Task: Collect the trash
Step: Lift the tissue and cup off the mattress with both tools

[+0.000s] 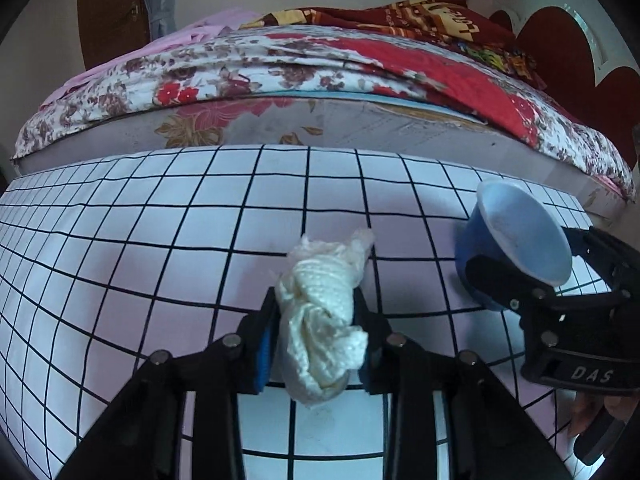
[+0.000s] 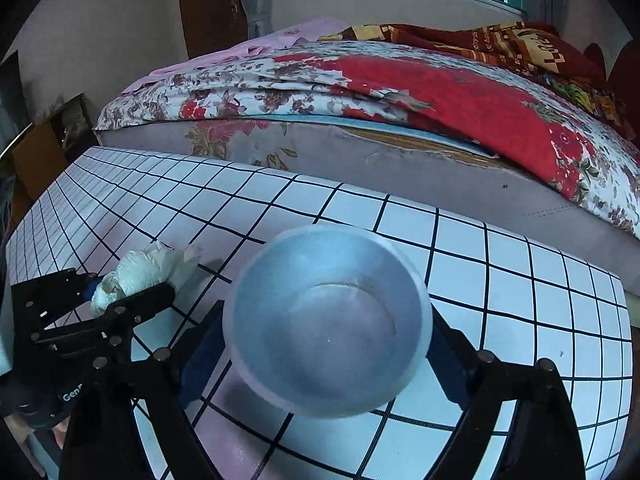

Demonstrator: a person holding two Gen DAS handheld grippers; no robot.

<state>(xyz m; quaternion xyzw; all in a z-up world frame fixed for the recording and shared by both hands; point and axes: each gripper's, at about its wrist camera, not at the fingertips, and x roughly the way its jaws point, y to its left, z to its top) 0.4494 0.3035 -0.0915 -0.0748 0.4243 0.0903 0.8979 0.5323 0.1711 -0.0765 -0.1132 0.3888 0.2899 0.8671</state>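
Left wrist view shows the left gripper (image 1: 316,332) clenched on a crumpled white paper towel (image 1: 324,320), its pads pressing the wad's middle just above the checked counter (image 1: 160,240), left of the blue bowl (image 1: 516,232). The wad looks light, soft and squashy — a pinch across its thick middle should hold, though loose ends may snag. Right gripper (image 2: 320,340) brackets the bowl's (image 2: 328,320) sides; whether its pads press I cannot tell. The bowl looks like stiff, smooth plastic — likely slippery, best held across the wall. Legible writing: "DAS" on the right gripper's body, "Gen" on the left's.
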